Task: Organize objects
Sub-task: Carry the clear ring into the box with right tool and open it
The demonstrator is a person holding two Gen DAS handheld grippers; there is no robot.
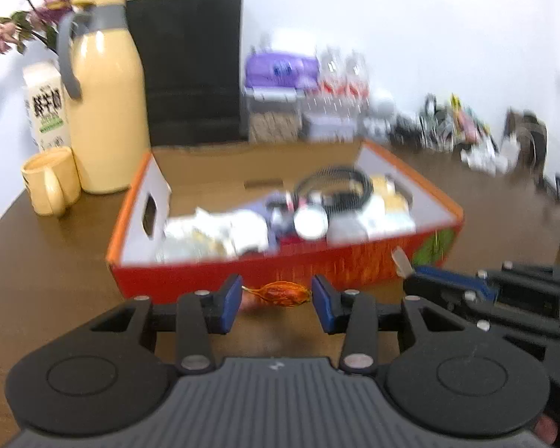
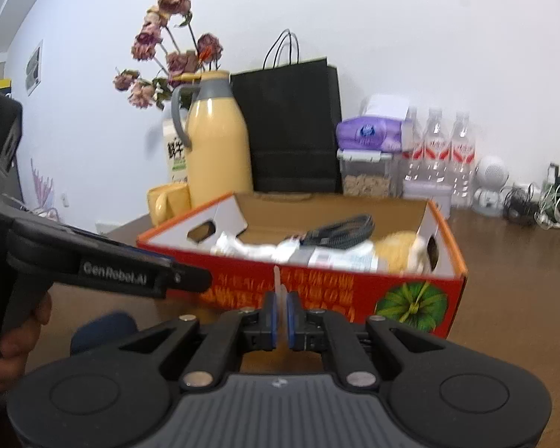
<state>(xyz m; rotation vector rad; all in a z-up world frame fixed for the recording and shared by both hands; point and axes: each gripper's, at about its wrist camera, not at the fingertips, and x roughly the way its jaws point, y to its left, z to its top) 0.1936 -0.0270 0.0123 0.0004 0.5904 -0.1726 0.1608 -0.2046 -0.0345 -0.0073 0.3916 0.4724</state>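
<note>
- Presently, left gripper [image 1: 276, 308]: jaws clamped on an orange-wrapped candy [image 1: 278, 294], its long axis crosswise between the pads.
- Right gripper [image 2: 280, 313]: pinched on a thin pale strip [image 2: 277, 280].
- Orange box [image 1: 280, 268]: directly ahead, just beyond the candy.

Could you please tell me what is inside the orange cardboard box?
In the box: a coiled black cable, white packets, something yellow. The front wall and blur hide whatever lies beneath.

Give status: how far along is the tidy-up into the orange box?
Done: the orange box already holds a black cable and several packets. In hand: left gripper holds an orange-wrapped snack between its fingers in front of the box; right gripper is shut on a thin pale strip. Left: both still need dropping in.
</note>
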